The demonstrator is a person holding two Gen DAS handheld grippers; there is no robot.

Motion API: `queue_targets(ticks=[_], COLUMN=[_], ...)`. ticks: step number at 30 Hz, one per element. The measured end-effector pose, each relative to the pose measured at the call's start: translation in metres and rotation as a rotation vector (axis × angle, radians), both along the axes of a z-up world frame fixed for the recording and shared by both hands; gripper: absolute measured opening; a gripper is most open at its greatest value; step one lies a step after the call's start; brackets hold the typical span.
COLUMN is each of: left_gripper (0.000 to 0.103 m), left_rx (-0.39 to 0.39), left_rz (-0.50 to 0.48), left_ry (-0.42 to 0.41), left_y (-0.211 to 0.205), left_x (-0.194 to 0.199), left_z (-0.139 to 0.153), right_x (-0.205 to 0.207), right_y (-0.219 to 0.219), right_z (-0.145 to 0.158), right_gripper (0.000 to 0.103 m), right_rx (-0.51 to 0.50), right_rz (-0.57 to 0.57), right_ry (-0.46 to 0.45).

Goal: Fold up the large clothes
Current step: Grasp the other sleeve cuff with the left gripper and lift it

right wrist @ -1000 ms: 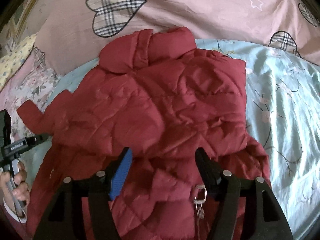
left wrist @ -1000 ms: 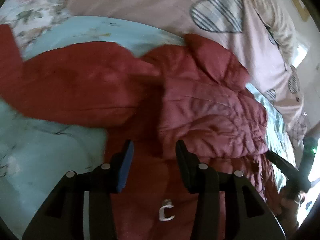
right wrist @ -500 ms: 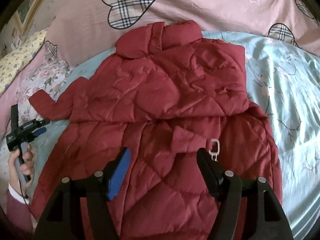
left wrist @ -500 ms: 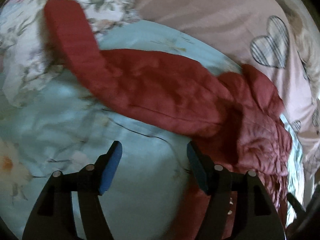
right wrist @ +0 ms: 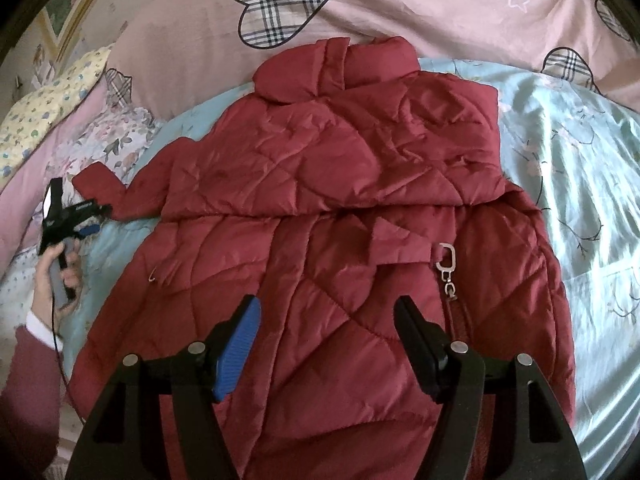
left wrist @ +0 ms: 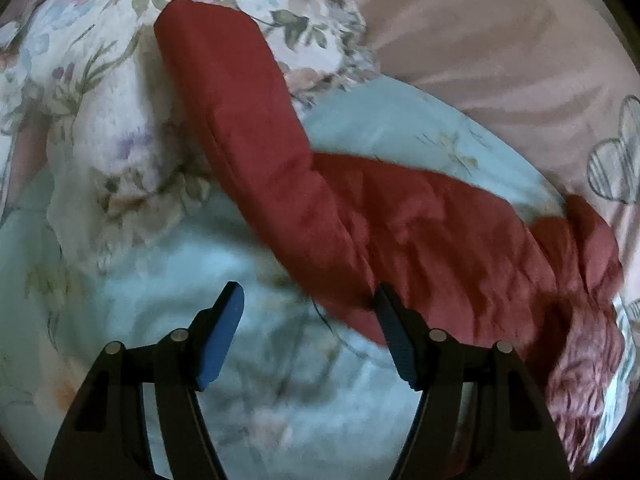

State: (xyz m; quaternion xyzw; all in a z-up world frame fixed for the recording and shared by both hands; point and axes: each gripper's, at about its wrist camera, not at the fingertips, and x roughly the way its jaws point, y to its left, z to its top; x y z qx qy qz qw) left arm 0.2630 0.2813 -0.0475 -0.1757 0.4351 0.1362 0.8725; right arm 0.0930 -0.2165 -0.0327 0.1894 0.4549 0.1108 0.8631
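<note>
Red jacket (right wrist: pixel 340 216) on seemingly floral bedsheet (right wrist: pixel 580 168)

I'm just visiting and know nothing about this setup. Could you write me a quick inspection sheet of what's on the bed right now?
Surface: light blue floral bedsheet, rumpled.
Job's things: red quilted jacket lying flat, one side folded across the chest; left sleeve stretched outward onto the floral pillow.
Clutter: metal clip hanging from the jacket front.
Grippers: left gripper open, over bare sheet beside the sleeve; right gripper open, above the jacket's lower half.
Cables: thin dark cord at the left hand's wrist.
Surroundings: pink duvet with plaid hearts; yellow flowered pillow.
</note>
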Motion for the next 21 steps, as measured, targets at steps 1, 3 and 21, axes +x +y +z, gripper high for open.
queue_targets(ticks=[1,3,21], left_gripper=[0.070,0.070,0.011], left_rx=[0.003,0.010,-0.017], left_rz=[0.012,0.042,-0.003], left_ry=[0.002,0.001,-0.128], left_y=[0.005,0.016,0.022], left_x=[0.006,0.017,0.032], left_z=[0.000,0.000,0.021], right_x=[-0.001,-0.004,-0.011], right_y=[0.000,0.002,0.001], right_z=[0.000,0.001,0.002], right_gripper=[0.071,0.071,0.071], right_rx=[0.002,0.001,0.014], right_rz=[0.001,0.004,0.004], right_ry=[0.000,0.001,-0.001])
